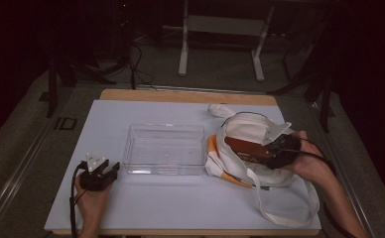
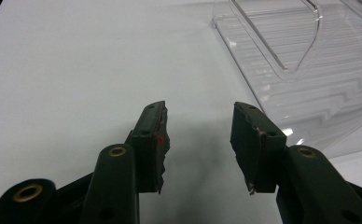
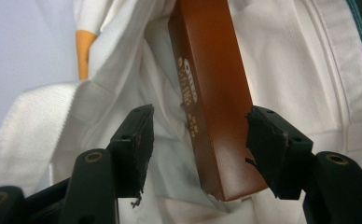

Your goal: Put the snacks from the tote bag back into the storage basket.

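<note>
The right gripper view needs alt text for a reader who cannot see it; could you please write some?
A brown box lies on a white cloth bag between the right gripper's open black jaws, its right side touching the right jaw, with a gap at the left jaw.

I see 1 brown box (image 3: pixel 212 93), long and narrow, with small gold print on its side. It lies half inside the white cloth bag (image 1: pixel 260 130), its far end pushed into the opening, its near end sticking out. The bag is soft and crumpled, with an orange part (image 1: pixel 213 146) at its edge, and lies touching the right side of the clear plastic tray (image 1: pixel 164 148).
</note>
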The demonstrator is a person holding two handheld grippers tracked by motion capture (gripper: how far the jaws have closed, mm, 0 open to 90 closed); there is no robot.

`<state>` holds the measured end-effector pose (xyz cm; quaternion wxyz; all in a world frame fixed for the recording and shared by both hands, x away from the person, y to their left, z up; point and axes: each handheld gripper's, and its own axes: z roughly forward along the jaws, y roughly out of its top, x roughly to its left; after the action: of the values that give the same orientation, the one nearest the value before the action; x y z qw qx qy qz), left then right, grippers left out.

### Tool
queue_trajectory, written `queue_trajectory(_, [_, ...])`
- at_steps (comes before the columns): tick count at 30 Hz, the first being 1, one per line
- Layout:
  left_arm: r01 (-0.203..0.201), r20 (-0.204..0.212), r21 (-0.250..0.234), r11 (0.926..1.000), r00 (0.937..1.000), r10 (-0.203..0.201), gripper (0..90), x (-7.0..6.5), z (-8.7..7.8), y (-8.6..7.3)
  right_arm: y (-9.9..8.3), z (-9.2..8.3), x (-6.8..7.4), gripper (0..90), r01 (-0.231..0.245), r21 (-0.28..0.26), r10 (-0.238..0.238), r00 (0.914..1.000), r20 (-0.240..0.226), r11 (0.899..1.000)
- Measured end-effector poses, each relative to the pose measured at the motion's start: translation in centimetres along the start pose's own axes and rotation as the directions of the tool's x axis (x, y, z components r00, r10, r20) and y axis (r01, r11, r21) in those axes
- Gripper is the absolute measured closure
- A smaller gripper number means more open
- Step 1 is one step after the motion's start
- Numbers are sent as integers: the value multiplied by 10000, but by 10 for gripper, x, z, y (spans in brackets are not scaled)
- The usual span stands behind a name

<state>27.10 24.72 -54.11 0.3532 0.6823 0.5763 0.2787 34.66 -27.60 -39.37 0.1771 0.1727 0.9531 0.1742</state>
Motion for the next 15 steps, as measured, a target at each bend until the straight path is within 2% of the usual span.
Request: queue_trajectory(15, [29, -7, -20, 10000, 10000, -29, 560, 0, 0, 0, -7, 6, -10, 410, -235, 463, 235, 9997, -6, 9987])
